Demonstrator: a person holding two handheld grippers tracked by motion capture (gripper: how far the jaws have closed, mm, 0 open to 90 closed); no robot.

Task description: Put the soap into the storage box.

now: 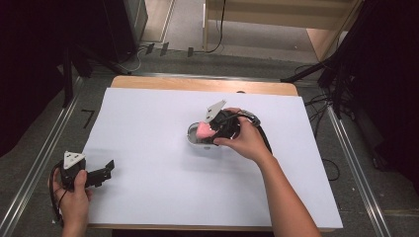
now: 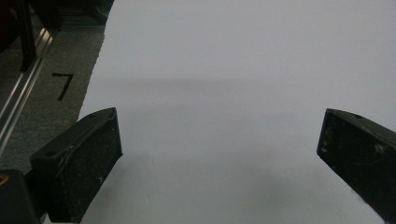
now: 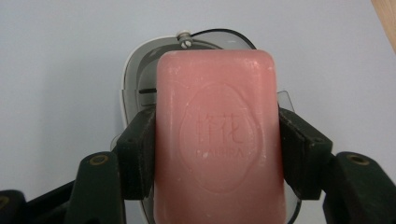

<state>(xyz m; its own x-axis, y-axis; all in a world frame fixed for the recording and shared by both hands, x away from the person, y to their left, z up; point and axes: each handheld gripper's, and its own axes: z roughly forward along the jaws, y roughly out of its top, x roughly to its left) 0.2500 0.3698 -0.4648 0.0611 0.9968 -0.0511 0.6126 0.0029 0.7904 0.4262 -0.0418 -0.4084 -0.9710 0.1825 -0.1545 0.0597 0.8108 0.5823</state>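
Right claw clamps a pink soap bar over a soap dish; left claw gapes wide near the table's near-left corner.

The left gripper sits near the white sheet's left edge with its jaws spread wide; the sheet between and ahead of them is bare, giving free passage forward and toward the centre. Directly below the right gripper, the soap dish is the sole obstacle on the sheet. A pink soap bar fills the gap between the right jaws. Bare sheet lies on either side of the dish.
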